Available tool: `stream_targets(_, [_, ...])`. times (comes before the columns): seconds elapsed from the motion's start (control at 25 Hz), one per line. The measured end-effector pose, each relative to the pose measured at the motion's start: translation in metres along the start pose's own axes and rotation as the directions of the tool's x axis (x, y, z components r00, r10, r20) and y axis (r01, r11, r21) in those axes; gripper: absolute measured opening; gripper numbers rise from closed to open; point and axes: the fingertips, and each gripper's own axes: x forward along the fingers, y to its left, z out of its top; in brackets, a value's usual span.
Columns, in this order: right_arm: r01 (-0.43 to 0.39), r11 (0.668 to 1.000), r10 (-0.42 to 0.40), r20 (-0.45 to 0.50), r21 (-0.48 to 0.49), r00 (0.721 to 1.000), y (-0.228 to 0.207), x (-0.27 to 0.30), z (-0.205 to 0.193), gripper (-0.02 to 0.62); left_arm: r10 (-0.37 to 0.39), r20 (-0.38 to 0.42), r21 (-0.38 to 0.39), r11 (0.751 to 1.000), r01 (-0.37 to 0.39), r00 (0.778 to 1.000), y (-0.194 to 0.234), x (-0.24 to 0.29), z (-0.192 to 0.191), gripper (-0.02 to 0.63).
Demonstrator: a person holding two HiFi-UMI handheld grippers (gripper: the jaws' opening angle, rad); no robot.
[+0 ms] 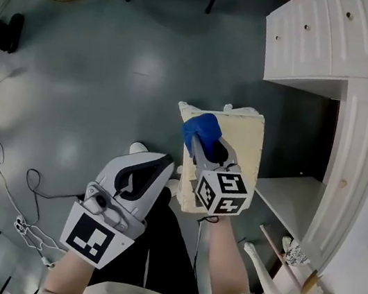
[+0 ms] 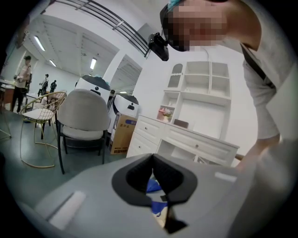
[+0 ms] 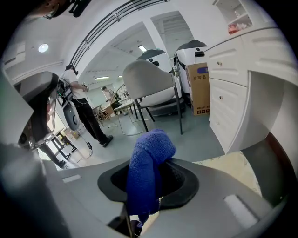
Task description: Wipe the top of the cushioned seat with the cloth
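1. The right gripper point(image 1: 204, 145) is clamped on a blue cloth point(image 1: 199, 128). In the right gripper view the cloth point(image 3: 147, 173) bulges up out of the jaws and a short end hangs below them.
2. The left gripper point(image 1: 156, 166) has its jaws together with nothing between them. It hangs over the grey floor point(image 1: 115, 60), just beside the seat's left edge and clear of it.
3. The cushioned seat point(image 1: 245, 129) is a cream block directly in front of the person, beside the white drawer cabinet point(image 1: 324, 34). Its long axis runs from the person outward.
4. The cloth sits over the seat's far-left part. The unwiped top therefore lies to the right of the cloth and back toward the person. The right gripper view agrees, showing the cream top point(image 3: 233, 169) to the right of the jaws.
5. No view settles whether the cloth is pressing on the cushion or is just above it.
6. Judgement: the right gripper is the one placed to wipe. The next stroke probably calls for lowering the cloth flat and sweeping it rightward, then back along the long axis.
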Motion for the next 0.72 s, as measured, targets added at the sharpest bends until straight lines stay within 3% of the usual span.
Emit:
stream_targets(0.36, [0.039,0.999,-0.038,-0.109,0.014,0.993,-0.022,0.043,-0.032,0.116,0.033,0.011,-0.007,0.999,-0.033,0.999,0.007,0.004,-0.008,0.000])
stream_targets(0.72, [0.053,0.994,-0.069,-0.178,-0.095,0.982,-0.033,0.055,-0.040,0.112,0.016,-0.004,0.002,1.000,-0.016,1.000,-0.006,0.013,-0.011,0.000])
